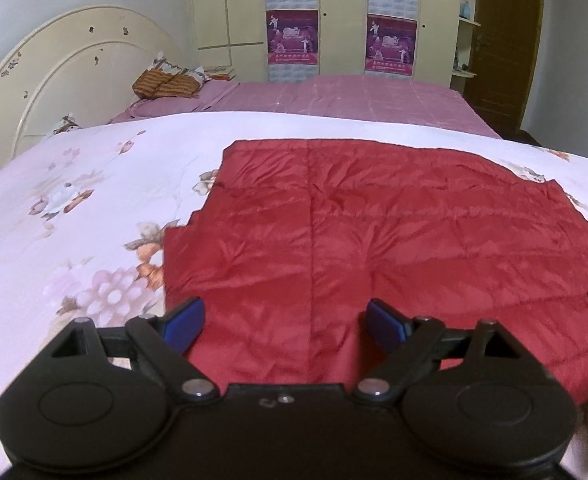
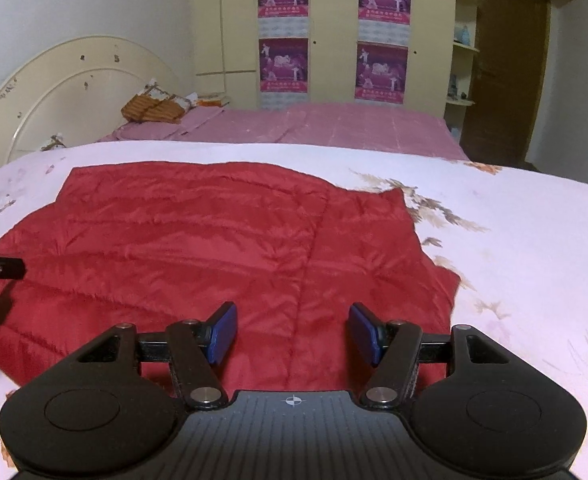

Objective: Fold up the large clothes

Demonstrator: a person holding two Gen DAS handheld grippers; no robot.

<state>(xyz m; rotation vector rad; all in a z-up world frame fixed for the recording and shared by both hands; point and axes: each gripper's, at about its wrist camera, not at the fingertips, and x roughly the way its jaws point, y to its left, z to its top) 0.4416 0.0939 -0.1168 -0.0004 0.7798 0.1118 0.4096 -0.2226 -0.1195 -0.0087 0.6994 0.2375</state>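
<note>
Red quilted nylon fills my left wrist view: the garment (image 1: 374, 240) lies spread flat on a floral bedcover (image 1: 73, 208), already squared into a rough rectangle with a stepped edge on its left side. My left gripper (image 1: 283, 326) hangs above the near hem, blue pads (image 1: 183, 322) wide apart, nothing between them. Judging by the neat outline, one fold looks done and I am poised over the hem for the next. A black tip at the right edge is, I judge, my other gripper.

Right wrist view: same red garment (image 2: 197, 248), its right border ragged, a corner jutting toward the bedcover's leaf print. My right gripper (image 2: 291, 334) sits over the near hem, pads parted moderately, holding nothing; fabric shows clear in the gap. Both tools flank the hem, likely so the hem can be lifted evenly.

Room: bedcover soft, slightly domed. Beyond it, a pink sheet (image 2: 334, 128), cream arched headboard (image 2: 73, 92), a patterned pillow (image 2: 153, 108), pale wardrobe with purple posters (image 2: 283, 64), brown door (image 2: 506, 72).
</note>
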